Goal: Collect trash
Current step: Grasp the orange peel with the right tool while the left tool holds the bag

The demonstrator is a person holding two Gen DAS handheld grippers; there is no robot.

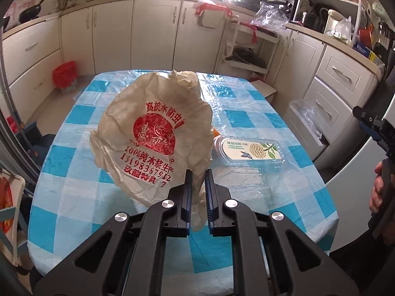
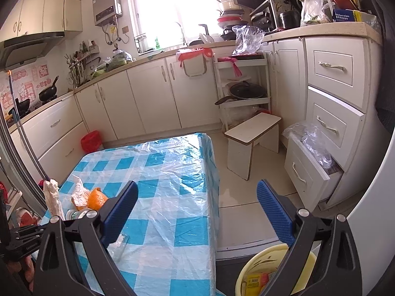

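We are pinching the crumpled paper wrapper [image 1: 153,133] in our left gripper [image 1: 198,192] above the checked table [image 1: 259,192], while our right gripper [image 2: 197,209] is hanging wide apart near the yellow bin [image 2: 249,266].

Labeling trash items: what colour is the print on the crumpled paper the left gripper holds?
Red print on cream crumpled paper; clearest in the left wrist view.

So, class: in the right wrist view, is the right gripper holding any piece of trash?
No: the right gripper stands wide open with only tablecloth and floor between its blue pads.
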